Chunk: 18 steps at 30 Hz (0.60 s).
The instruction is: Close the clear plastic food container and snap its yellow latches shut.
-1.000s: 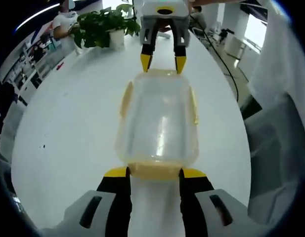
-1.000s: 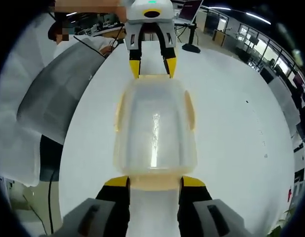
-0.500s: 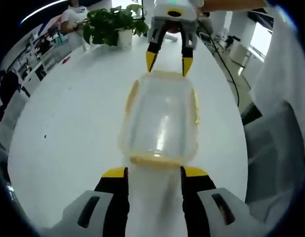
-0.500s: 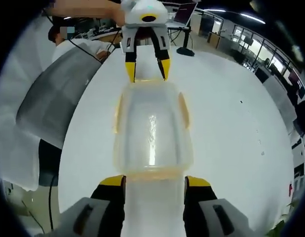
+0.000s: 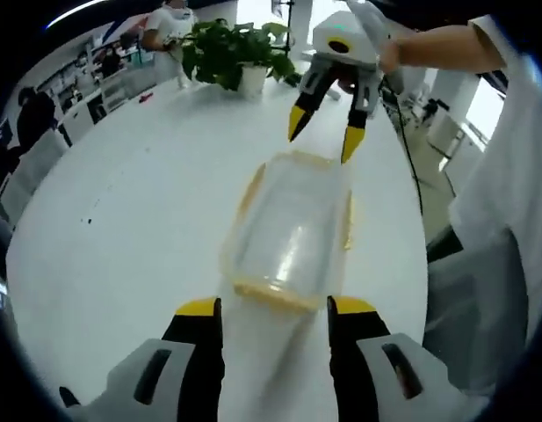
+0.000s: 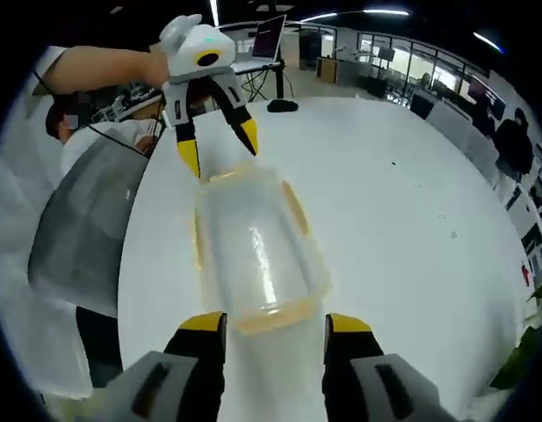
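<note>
On the table (image 5: 121, 229): container (image 5: 292, 233), lid on, between both tools.
Left hand-held gripper (image 5: 275, 308): jaws apart, empty, backed off the near end latch.
Right hand-held gripper (image 6: 263, 323): likewise spread, lifted clear.
Meaning: end latches probably snapped.

Bare table (image 5: 121, 229) both sides of container (image 5: 292, 233); plant (image 5: 231, 53) far off

white table (image 5: 121, 220), potted plant (image 5: 231, 53), bright office.

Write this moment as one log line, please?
clear plastic food container with yellow latches: lid on, on white table | left gripper: open, off container | right gripper: open, off container
</note>
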{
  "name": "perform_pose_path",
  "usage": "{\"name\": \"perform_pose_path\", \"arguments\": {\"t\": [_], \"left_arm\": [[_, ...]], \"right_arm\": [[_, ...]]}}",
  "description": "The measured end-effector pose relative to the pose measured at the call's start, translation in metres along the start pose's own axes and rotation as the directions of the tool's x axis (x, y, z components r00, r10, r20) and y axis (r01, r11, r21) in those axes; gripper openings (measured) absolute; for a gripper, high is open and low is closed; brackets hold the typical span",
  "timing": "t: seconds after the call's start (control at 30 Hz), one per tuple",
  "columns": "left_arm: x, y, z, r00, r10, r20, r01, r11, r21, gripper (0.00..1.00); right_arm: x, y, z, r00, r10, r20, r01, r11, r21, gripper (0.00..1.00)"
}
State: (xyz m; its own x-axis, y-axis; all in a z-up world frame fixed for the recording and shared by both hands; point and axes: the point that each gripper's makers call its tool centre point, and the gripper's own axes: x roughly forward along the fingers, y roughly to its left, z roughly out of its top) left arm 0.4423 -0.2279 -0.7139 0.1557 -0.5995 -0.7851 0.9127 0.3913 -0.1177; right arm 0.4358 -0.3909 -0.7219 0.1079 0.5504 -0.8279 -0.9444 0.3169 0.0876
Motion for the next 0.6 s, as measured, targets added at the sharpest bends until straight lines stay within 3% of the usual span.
{"name": "perform_pose_path", "arguments": {"t": [0.17,0.47,0.6], "left_arm": [[-0.002,0.009,0.000,0.997,0.076,0.002,-0.076,0.994,-0.075,0.40],[0.004,0.002,0.002,0.995,0.097,0.011,-0.094,0.982,-0.161,0.42],[0.004,0.007,0.003,0.990,0.142,0.019,-0.136,0.973,-0.187,0.42]], "right_arm": [[-0.003,-0.002,0.007,0.999,-0.034,0.029,0.033,0.998,0.053,0.43],[-0.005,-0.013,0.003,0.992,-0.122,0.030,0.115,0.977,0.182,0.40],[-0.006,-0.016,0.000,0.986,-0.166,0.032,0.154,0.960,0.234,0.40]]}}
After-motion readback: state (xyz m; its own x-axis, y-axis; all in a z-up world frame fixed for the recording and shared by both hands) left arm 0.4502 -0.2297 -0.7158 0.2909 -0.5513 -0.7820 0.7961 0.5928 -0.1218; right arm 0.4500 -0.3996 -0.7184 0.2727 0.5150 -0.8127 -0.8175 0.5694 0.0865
